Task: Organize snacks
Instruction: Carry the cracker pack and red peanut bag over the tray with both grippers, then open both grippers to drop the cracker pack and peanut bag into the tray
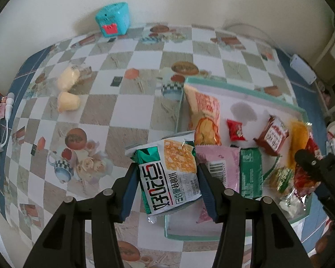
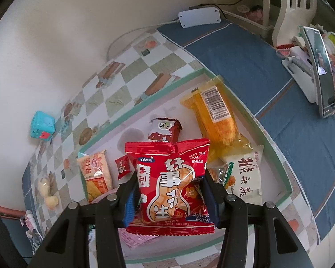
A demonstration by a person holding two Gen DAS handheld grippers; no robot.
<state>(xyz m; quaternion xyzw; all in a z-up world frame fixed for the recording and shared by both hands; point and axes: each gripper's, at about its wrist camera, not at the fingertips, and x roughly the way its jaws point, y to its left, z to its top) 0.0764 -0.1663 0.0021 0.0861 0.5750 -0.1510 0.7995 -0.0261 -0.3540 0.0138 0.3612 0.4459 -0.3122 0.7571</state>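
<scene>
Left gripper (image 1: 167, 174): jaws narrowed onto a green-and-white foil biscuit packet (image 1: 169, 176), clamped by both blue pads and held over the near-left corner of the shallow white tray with a mint-green rim (image 1: 245, 89). Right gripper (image 2: 168, 192): jaws narrowed onto a red plastic peanut packet (image 2: 169, 185), held above the tray interior. Tray contents: an orange transparent wafer packet (image 2: 214, 116), a white rice-cake packet with black characters (image 2: 245, 174), a small dark-red packet (image 2: 165, 129), a pale chip packet (image 2: 96, 174). Two pale yellow wrapped cakes (image 1: 68, 89) lie on the checked tablecloth (image 1: 122, 111), well apart from the tray
</scene>
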